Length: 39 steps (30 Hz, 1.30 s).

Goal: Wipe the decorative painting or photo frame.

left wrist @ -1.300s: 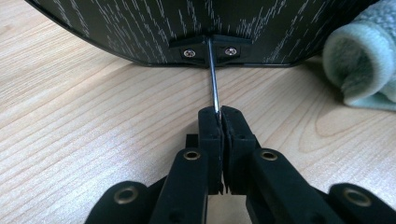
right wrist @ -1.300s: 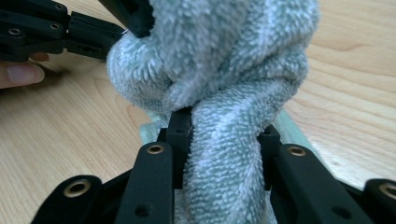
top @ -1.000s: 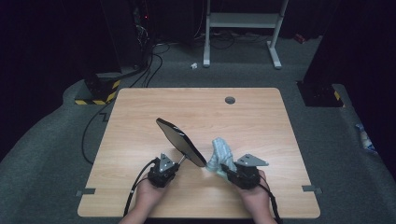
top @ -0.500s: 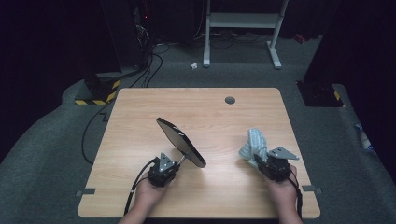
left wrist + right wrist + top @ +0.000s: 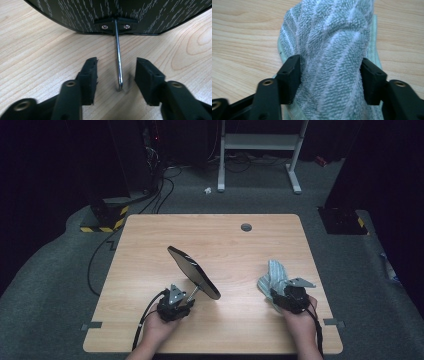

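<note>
A round mirror [image 5: 194,271] stands tilted on the wooden table [image 5: 225,235], propped on its thin wire stand [image 5: 118,57]; its dark back [image 5: 112,10] faces my left gripper. My left gripper [image 5: 190,299] [image 5: 116,75] is open. Its jaws have just been opening, and the wire stands between them untouched. A pale green striped towel [image 5: 272,275] [image 5: 332,37] lies bunched on the table at the right. My right gripper [image 5: 278,293] [image 5: 332,72] has also just been opening, and the fluffy towel fills the gap between its jaws loosely.
A round cable hole [image 5: 246,227] sits near the table's far edge. A black cable [image 5: 145,317] trails from the left gripper toward the front edge. Beyond the table are a white desk frame [image 5: 260,140] and a black-and-yellow striped block [image 5: 107,217] on the floor.
My right hand carried the towel from beside the mirror to the right side of the table and set it down. Both pairs of jaws opened. The mirror stayed put.
</note>
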### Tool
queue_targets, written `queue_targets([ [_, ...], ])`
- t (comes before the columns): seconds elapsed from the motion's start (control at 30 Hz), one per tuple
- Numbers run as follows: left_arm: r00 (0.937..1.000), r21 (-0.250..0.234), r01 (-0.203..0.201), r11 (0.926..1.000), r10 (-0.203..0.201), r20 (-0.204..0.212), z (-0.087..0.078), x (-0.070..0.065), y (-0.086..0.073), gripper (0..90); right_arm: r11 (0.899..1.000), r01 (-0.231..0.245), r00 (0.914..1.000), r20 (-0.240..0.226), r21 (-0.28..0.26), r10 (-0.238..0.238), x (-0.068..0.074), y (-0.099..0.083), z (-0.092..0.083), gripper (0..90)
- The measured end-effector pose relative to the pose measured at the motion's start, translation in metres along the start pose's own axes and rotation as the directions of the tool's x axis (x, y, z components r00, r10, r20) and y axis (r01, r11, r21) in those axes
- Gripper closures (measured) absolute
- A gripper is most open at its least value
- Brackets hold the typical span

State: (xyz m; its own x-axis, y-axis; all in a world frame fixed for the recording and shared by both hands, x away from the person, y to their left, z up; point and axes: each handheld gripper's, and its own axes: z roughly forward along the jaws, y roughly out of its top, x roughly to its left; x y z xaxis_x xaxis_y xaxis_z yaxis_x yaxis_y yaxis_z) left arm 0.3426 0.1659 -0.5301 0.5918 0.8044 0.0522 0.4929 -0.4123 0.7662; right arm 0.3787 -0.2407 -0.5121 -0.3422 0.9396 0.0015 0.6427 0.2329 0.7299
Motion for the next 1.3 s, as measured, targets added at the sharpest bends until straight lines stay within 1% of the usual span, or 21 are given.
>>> queue_targets([
  [0.03, 0.9999, -0.002, 0.011, 0.9999, -0.011, 0.007, 0.0, 0.0, -0.001, 49.1, 1.0, 0.02, 0.9998, 0.0, -0.009, -0.02, 0.003, 0.0, -0.002, 35.3],
  [0.1, 0.9999, -0.001, 0.014, 0.9999, -0.014, 0.01, 0.0, 0.0, -0.001, 47.6, 1.0, 0.025, 0.9997, -0.002, -0.012, -0.025, 0.005, 0.001, -0.003, 33.6],
  [0.17, 0.9997, 0.002, 0.018, 0.9998, -0.018, 0.017, 0.0, 0.001, -0.001, 46.1, 0.998, 0.036, 0.9993, -0.006, -0.043, -0.037, 0.008, 0.004, -0.009, 30.4],
  [0.23, 0.9997, 0.004, 0.019, 0.9998, -0.019, 0.016, 0.0, 0.001, -0.001, 42.9, 0.998, 0.037, 0.9992, -0.01, -0.054, -0.038, 0.008, 0.006, -0.011, 30.0],
  [0.27, 0.9998, 0.008, 0.017, 0.9998, -0.017, 0.013, 0.0, 0.001, -0.001, 41.8, 0.996, 0.034, 0.9992, -0.02, -0.079, -0.035, 0.011, 0.008, -0.018, 29.6],
  [0.4, 0.9997, 0.009, 0.024, 0.9997, -0.024, 0.011, 0.0, 0.001, -0.001, 40.8, 0.993, 0.033, 0.9989, -0.028, -0.117, -0.037, 0.014, 0.012, -0.029, 29.6],
  [0.43, 0.9996, 0.01, 0.025, 0.9996, -0.025, 0.013, 0.0, 0.002, -0.001, 40.7, 0.989, 0.034, 0.9984, -0.039, -0.142, -0.04, 0.016, 0.014, -0.035, 29.9],
  [0.5, 0.9993, 0.016, 0.032, 0.9994, -0.032, 0.02, -0.001, 0.003, -0.002, 41.2, 0.988, 0.03, 0.998, -0.05, -0.151, -0.038, 0.017, 0.014, -0.037, 30.3],
  [0.57, 0.9989, 0.016, 0.042, 0.999, -0.042, 0.023, -0.002, 0.004, -0.002, 42.4, 0.986, 0.018, 0.9954, -0.09, -0.164, -0.033, 0.022, 0.013, -0.04, 30.3],
  [0.6, 0.9989, 0.016, 0.042, 0.999, -0.042, 0.023, -0.002, 0.004, -0.002, 42.4, 0.985, 0.026, 0.9946, -0.095, -0.169, -0.043, 0.024, 0.013, -0.04, 30.1],
  [0.7, 0.9988, 0.012, 0.041, 0.9991, -0.042, 0.027, -0.002, 0.004, -0.003, 43.7, 0.985, 0.025, 0.9927, -0.112, -0.17, -0.045, 0.028, 0.012, -0.042, 29.2],
  [0.8, 0.9988, 0.004, 0.049, 0.9988, -0.049, 0.004, -0.005, 0.007, -0.005, 50.1, 0.986, 0.043, 0.9861, -0.151, -0.164, -0.068, 0.04, 0.009, -0.045, 32.8],
  [0.83, 0.9988, 0.004, 0.049, 0.9988, -0.049, 0.004, -0.005, 0.007, -0.005, 51.1, 0.986, 0.043, 0.9861, -0.151, -0.164, -0.068, 0.04, 0.009, -0.045, 32.8],
  [0.87, 0.9986, 0.004, 0.053, 0.9986, -0.053, 0.0, -0.006, 0.01, -0.006, 52.1, 0.985, 0.064, 0.9831, -0.16, -0.162, -0.09, 0.047, 0.007, -0.044, 32.8],
  [0.9, 0.9986, 0.004, 0.053, 0.9986, -0.053, 0.0, -0.006, 0.01, -0.006, 53.2, 0.986, 0.067, 0.9817, -0.167, -0.155, -0.093, 0.05, 0.006, -0.044, 32.5],
  [0.93, 0.9988, 0.004, 0.048, 0.9988, -0.048, -0.009, -0.006, 0.012, -0.006, 53.2, 0.986, 0.067, 0.9817, -0.167, -0.155, -0.093, 0.05, 0.006, -0.044, 32.5],
  [0.97, 0.9983, 0.002, 0.058, 0.9983, -0.058, -0.001, -0.006, 0.013, -0.007, 53.6, 0.986, 0.069, 0.981, -0.17, -0.15, -0.094, 0.052, 0.005, -0.043, 31.4],
  [1.07, 0.9983, 0.003, 0.058, 0.9983, -0.058, -0.007, -0.007, 0.013, -0.007, 59.9, 0.988, 0.086, 0.9817, -0.158, -0.128, -0.106, 0.063, -0.006, -0.038, 28.1],
  [1.1, 0.9982, 0.003, 0.059, 0.9983, -0.059, -0.01, -0.007, 0.013, -0.007, 59.9, 0.988, 0.086, 0.9817, -0.158, -0.128, -0.106, 0.063, -0.006, -0.038, 28.1],
  [1.2, 0.9978, 0.003, 0.066, 0.9978, -0.066, -0.009, -0.007, 0.014, -0.008, 60.5, 0.987, 0.129, 0.9741, -0.174, -0.1, -0.145, 0.076, -0.012, -0.03, 28.7],
  [1.3, 0.998, 0.002, 0.063, 0.998, -0.063, -0.008, -0.008, 0.015, -0.008, 60.5, 0.987, 0.13, 0.9723, -0.183, -0.094, -0.145, 0.08, -0.012, -0.027, 28.8],
])
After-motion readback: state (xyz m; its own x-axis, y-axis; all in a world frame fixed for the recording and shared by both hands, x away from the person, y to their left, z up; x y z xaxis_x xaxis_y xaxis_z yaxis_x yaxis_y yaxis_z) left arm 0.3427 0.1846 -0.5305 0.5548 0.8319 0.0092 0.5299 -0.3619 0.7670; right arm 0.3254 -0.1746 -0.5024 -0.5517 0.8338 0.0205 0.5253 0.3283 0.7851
